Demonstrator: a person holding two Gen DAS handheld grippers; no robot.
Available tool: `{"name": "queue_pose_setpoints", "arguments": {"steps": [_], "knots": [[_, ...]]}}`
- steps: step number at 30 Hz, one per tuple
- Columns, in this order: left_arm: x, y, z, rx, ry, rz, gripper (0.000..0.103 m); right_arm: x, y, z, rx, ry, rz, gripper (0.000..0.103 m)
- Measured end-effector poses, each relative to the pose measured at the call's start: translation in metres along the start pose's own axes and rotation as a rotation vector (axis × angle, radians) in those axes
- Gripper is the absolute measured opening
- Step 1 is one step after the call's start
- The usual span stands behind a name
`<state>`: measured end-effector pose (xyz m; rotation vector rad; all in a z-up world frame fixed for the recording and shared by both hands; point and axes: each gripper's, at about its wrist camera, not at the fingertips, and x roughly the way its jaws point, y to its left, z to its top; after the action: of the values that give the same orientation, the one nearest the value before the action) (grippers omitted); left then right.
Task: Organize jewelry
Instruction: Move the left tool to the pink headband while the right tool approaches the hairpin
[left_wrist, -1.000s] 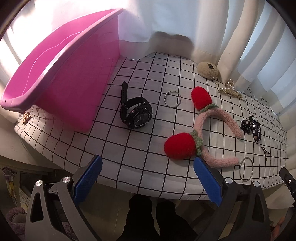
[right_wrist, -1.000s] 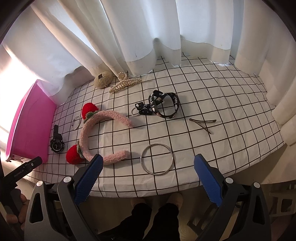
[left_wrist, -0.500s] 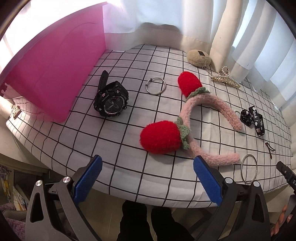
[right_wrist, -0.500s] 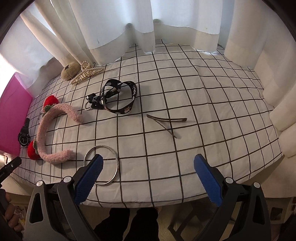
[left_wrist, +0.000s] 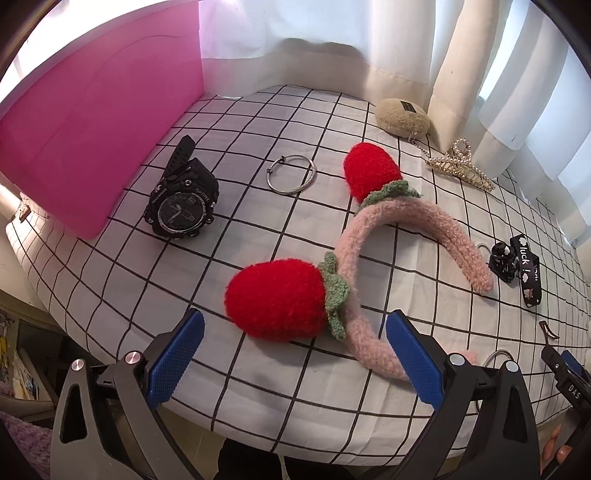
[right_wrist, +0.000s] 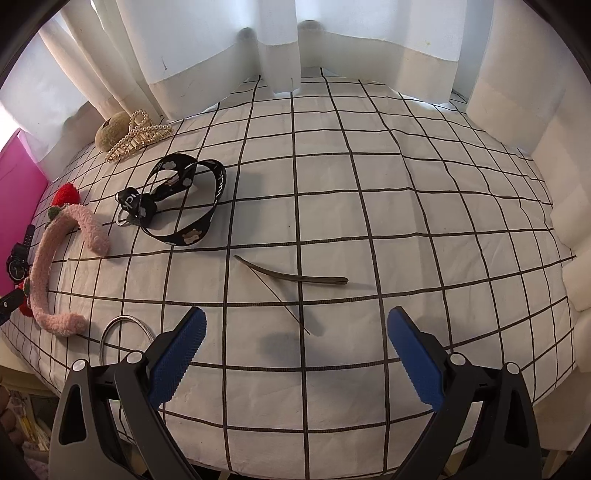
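Since 0.5 s ago: left hand-held gripper (left_wrist: 293, 345) has closed in on the strawberry headband (left_wrist: 373, 254); the near red strawberry now sits between its blue pads, much larger in the left wrist view. Right hand-held gripper (right_wrist: 295, 349) has also moved in: the brown hair clip (right_wrist: 291, 276) is now just ahead of its pads, and the large silver bangle (right_wrist: 123, 330) is partly hidden behind its left finger.

Left hand-held gripper: jaws wide open, holding nothing; contact with the headband can't be confirmed. Right hand-held gripper: jaws wide open, empty, above bare cloth.

Items all lie loose on the table (right_wrist: 406, 221), which carries a white black-grid cloth:
- black sport watch (left_wrist: 181, 206) just beside the pink bin (left_wrist: 96, 122)
- small silver bangle (left_wrist: 291, 173) between the watch and the far strawberry
- pearl claw clip (right_wrist: 138, 136) touching the beige fuzzy pouch (right_wrist: 112, 129), by the curtain
- black printed lanyard (right_wrist: 177, 199) near the headband's free end

Nothing visible in the bin from this angle.
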<state>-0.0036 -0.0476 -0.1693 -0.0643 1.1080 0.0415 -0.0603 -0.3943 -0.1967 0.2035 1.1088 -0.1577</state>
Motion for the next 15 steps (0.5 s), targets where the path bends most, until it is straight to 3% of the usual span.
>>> {"name": "queue_pose_setpoints", "arguments": {"steps": [5, 15], "knots": [[0.014, -0.012, 0.01, -0.012, -0.011, 0.001, 0.097, 0.007, -0.002, 0.003, -0.013, -0.006, 0.0, 0.094], [0.037, -0.027, 0.011, 0.037, -0.046, 0.114, 0.097, 0.016, 0.001, 0.003, -0.08, -0.056, -0.049, 0.094]]}}
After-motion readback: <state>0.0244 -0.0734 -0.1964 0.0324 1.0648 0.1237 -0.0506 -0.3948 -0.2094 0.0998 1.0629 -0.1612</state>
